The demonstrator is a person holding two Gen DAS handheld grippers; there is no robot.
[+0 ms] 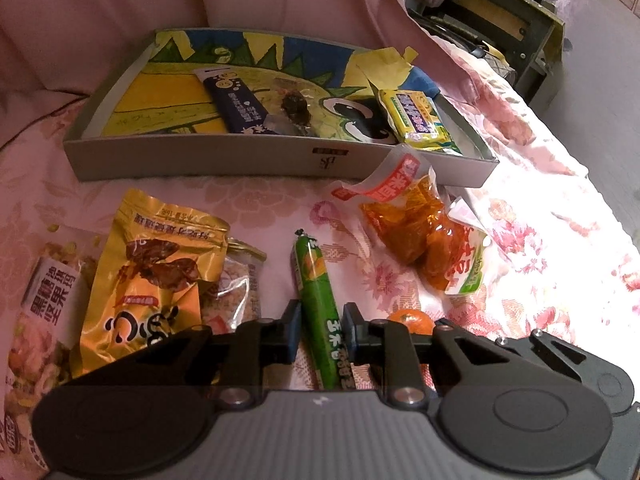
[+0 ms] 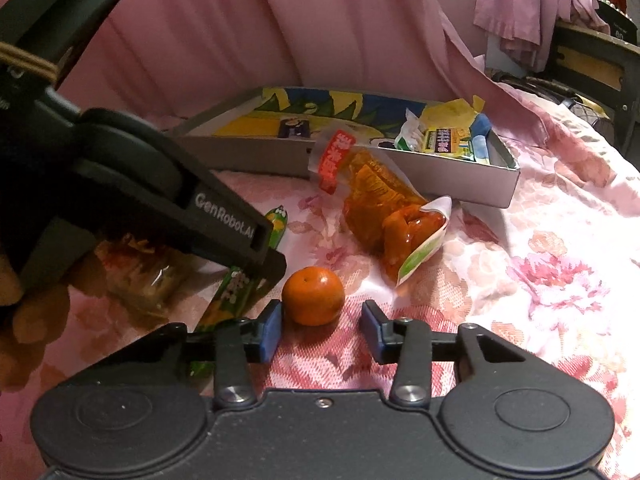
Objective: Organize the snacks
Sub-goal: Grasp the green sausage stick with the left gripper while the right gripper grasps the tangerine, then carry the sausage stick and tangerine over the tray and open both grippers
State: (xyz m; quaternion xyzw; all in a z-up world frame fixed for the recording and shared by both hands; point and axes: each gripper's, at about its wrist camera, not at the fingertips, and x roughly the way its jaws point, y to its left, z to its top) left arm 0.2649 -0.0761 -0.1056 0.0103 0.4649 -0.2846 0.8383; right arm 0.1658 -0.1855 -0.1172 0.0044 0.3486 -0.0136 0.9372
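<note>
The green sausage stick [image 1: 316,312] lies on the floral bedspread [image 1: 540,240], at six o'clock from the grey tray [image 1: 200,160], and is bracketed by the left gripper [image 1: 320,330]; whether the pads are pressed on it cannot be told. The mandarin [image 2: 313,295], just at its three o'clock, sits ahead of the right gripper [image 2: 322,330], whose jaws are parted and not closed on it. A slip is risked: the slick wrapper could be squeezed out sideways, and the round fruit could be nudged and rolled away on the soft cloth.
</note>
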